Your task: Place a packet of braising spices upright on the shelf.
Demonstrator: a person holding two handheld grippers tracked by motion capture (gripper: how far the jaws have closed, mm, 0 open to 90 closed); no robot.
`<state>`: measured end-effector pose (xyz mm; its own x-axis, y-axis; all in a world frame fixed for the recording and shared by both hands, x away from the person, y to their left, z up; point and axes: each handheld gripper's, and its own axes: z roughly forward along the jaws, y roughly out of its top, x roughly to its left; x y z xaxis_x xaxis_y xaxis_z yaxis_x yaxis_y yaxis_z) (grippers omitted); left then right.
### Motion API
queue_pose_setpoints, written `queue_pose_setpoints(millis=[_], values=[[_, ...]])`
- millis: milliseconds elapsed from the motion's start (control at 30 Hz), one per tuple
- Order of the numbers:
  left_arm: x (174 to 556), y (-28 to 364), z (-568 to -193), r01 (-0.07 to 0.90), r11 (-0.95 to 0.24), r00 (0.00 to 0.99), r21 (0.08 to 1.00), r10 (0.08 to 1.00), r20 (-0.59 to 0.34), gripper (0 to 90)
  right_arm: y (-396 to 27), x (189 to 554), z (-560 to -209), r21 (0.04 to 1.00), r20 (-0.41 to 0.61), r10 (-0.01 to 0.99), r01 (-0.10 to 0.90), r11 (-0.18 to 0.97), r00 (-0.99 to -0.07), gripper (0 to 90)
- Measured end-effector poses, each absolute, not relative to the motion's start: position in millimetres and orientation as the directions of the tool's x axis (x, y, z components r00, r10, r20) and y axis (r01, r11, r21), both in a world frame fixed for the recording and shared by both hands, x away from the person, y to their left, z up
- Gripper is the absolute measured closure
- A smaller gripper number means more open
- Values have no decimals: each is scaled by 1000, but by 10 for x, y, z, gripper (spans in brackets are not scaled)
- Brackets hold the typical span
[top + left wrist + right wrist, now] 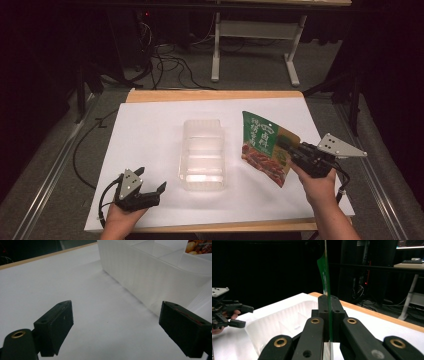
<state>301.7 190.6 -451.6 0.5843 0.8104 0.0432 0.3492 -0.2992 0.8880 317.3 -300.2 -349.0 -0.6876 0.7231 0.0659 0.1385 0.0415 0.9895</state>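
A green snack pouch [264,146] printed with food pictures hangs above the white table cover, right of a clear plastic container [202,155]. My right gripper [286,146] is shut on the pouch's right edge. In the right gripper view the pouch [325,282] shows edge-on, rising between the closed jaws, with the container [279,325] below to the left. My left gripper [150,181] rests open near the table's front left with nothing between its jaws. In the left gripper view the container wall [142,275] stands ahead to the right, and a corner of the pouch [200,246] shows beyond it.
A white sheet [150,130] covers the wooden table [210,95]. A white-legged desk frame [255,45] and cables [165,65] lie on the floor beyond the far edge. Metal rails [45,180] run along both sides of the table.
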Motion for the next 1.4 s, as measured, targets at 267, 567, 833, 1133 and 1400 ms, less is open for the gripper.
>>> queue_pose_setpoints(millis=[267,567,833,1133,1400], values=[[3010,1909,-4520,356,-287,584,889,811,28,126,-2915,3211,-3416,990,46,708,127,62,-705,900],[3010,1938,-4512,354,-279,590,893,807,18,126,-2889,3286,-3335,989,67,710,139,43,-701,900],[3005,1941,-4501,350,-275,590,896,807,17,126,-2861,3346,-3224,992,57,718,123,40,-694,900],[2994,1951,-4487,342,-272,585,900,811,23,127,-2708,3464,-3119,995,56,696,96,19,-716,900],[3000,1951,-4488,339,-276,588,899,808,26,127,-2492,3590,-3143,996,68,660,91,1,-748,900]])
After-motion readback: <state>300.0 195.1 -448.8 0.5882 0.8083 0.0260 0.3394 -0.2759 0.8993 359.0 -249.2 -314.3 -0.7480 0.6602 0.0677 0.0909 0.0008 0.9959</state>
